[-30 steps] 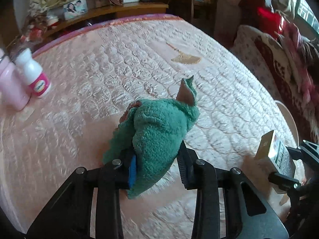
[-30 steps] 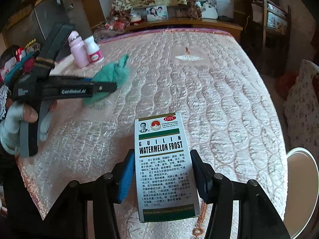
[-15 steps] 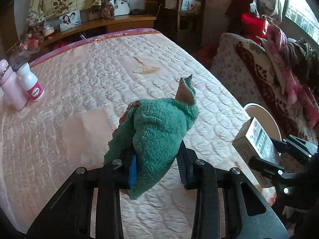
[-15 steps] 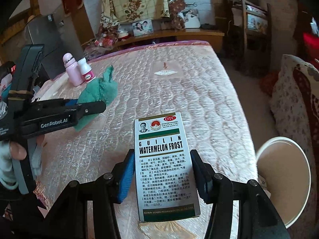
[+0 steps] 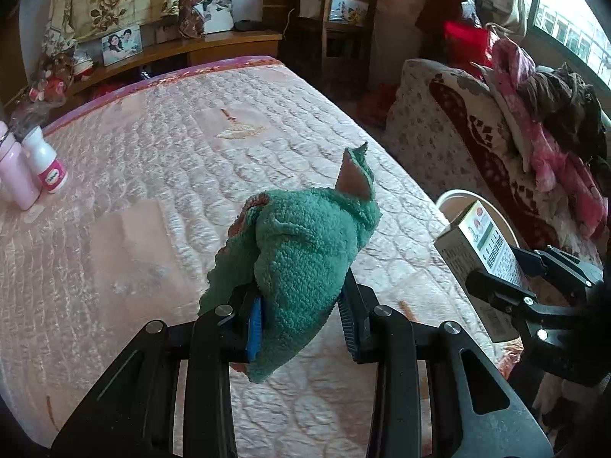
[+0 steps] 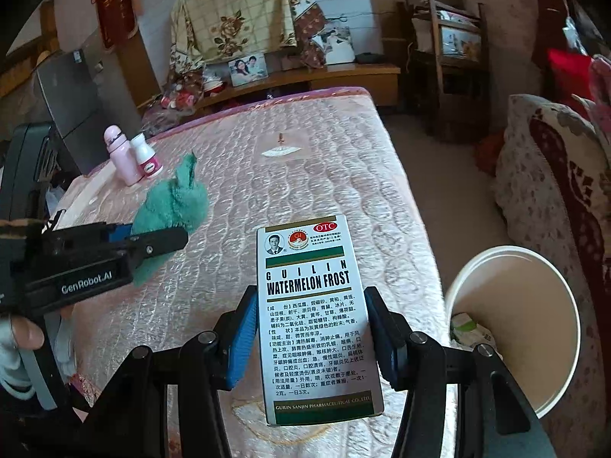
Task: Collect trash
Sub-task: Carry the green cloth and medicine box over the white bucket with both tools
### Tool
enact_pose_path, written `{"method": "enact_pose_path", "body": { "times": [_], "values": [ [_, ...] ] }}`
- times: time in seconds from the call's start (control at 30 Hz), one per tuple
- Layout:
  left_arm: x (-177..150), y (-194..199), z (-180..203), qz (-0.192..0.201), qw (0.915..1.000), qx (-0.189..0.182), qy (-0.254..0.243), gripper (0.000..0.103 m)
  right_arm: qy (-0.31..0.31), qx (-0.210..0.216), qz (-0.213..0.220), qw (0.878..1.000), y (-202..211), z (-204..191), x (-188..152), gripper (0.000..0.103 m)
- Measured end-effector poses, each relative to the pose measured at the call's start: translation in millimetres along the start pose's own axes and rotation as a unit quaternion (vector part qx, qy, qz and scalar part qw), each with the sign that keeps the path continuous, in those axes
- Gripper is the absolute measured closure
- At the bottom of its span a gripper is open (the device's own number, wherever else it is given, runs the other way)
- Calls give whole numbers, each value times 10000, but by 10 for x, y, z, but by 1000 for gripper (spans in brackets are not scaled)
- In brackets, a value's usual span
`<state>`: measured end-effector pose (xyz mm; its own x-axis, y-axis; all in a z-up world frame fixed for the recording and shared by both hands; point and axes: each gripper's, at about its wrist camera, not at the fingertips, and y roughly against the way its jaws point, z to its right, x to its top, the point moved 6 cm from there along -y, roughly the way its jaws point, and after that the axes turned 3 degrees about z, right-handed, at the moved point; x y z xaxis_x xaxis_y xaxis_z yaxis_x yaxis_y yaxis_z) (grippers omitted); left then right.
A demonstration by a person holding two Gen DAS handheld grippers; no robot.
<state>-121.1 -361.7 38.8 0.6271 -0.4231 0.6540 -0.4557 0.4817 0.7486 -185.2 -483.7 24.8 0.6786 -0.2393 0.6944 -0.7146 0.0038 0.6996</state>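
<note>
My left gripper [image 5: 301, 320] is shut on a crumpled green terry cloth [image 5: 305, 252] and holds it above the pink quilted mattress [image 5: 152, 175]. The cloth [image 6: 172, 206] and the left gripper [image 6: 152, 244] also show in the right wrist view. My right gripper [image 6: 309, 337] is shut on a white medicine box [image 6: 313, 313] labelled Watermelon Frost, near the mattress's right edge. That box [image 5: 485, 255] shows at the right of the left wrist view. A white bin [image 6: 550, 347] with some trash inside stands on the floor just right of the box.
A pink bottle [image 6: 122, 156] and a white bottle [image 6: 147, 156] stand at the mattress's left edge. A patterned sofa [image 5: 477, 133] heaped with clothes is on the right. A wooden shelf [image 6: 298, 76] with framed photos runs behind the bed.
Both grippers have swung to the right with their loads. The white bin has come further into the right wrist view, closer to the box.
</note>
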Motion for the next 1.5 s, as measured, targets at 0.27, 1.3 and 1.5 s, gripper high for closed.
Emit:
{"method": "enact_pose_path", "body": {
  "times": [0.27,1.3,1.5],
  "values": [
    [1,-92,338,-87,9997,-225,-78,72,-259,-175,69,9995,140,310,-64,51],
    [202,-736,2053,-614,9859,-1472,-501,72,-1341,-1290,62,9825,653,1867,-472,51],
    [204,-878,2275,-764,9818,-1655,-530,72,-1539,-1441,-4,9775,655,2120,-573,51]
  ]
}}
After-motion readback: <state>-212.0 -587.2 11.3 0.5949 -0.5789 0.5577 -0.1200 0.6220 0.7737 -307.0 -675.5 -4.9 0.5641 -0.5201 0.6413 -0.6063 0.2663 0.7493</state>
